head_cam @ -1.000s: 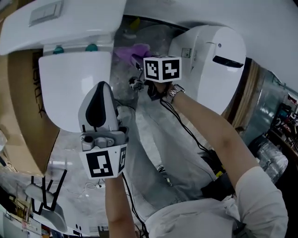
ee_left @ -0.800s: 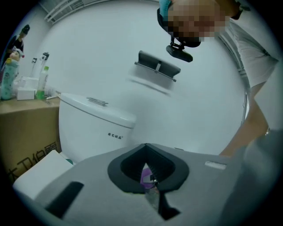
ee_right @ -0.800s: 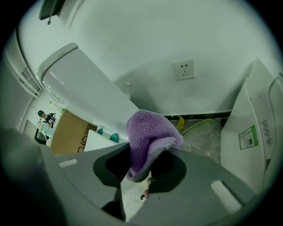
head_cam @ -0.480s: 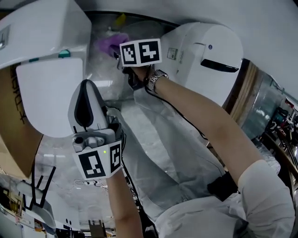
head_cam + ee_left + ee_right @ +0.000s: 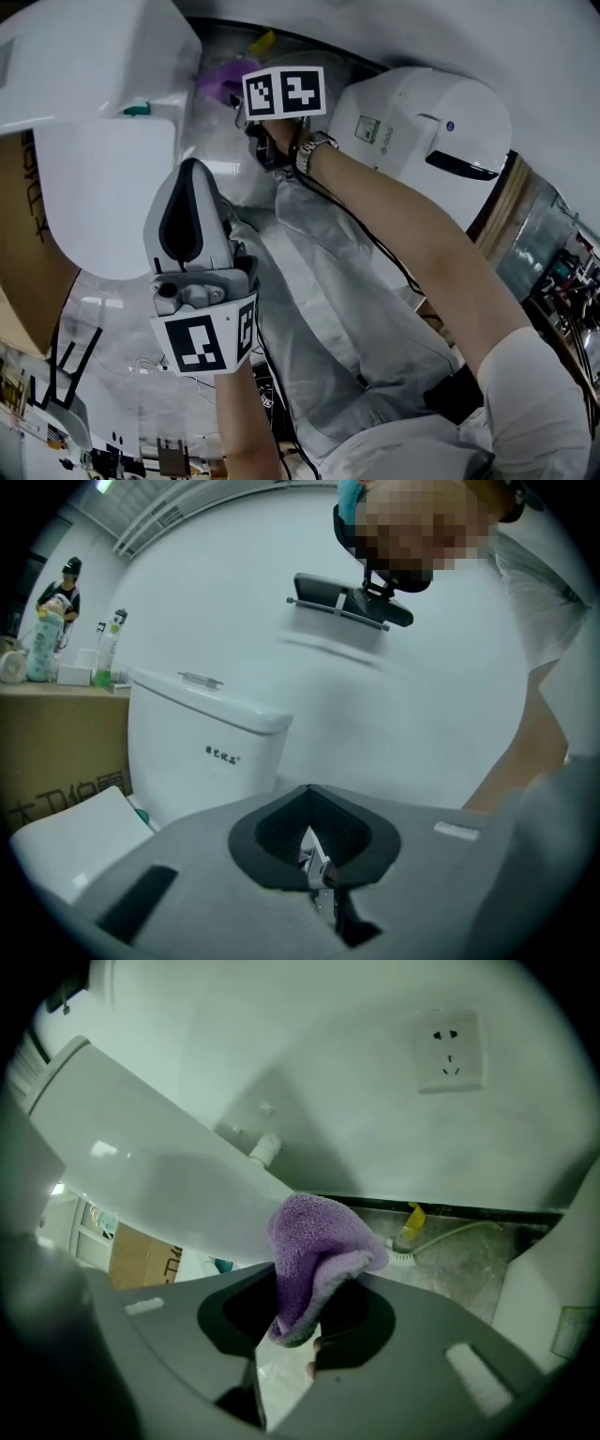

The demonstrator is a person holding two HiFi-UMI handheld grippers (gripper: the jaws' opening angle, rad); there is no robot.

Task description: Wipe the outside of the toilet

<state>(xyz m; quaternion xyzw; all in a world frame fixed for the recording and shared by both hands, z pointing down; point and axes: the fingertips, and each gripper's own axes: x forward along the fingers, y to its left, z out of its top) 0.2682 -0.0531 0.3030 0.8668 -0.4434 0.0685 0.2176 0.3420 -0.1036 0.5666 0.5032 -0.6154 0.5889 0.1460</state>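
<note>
A white toilet stands at the left of the head view, with its tank above its shut lid. My right gripper is stretched out into the gap beside the tank, shut on a purple cloth. In the right gripper view the purple cloth sticks up from the right gripper, close to the tank's side. My left gripper hangs beside the lid with its jaws together and nothing in them. The left gripper faces the tank's front.
A second white toilet stands on the right, close to my right arm. On the floor behind lie a yellow fitting and a hose. A wall socket is above. A cardboard box flanks the left toilet, bottles on it.
My right gripper has carried the purple cloth up and left, nearer the tank. The left gripper has stayed beside the lid.
</note>
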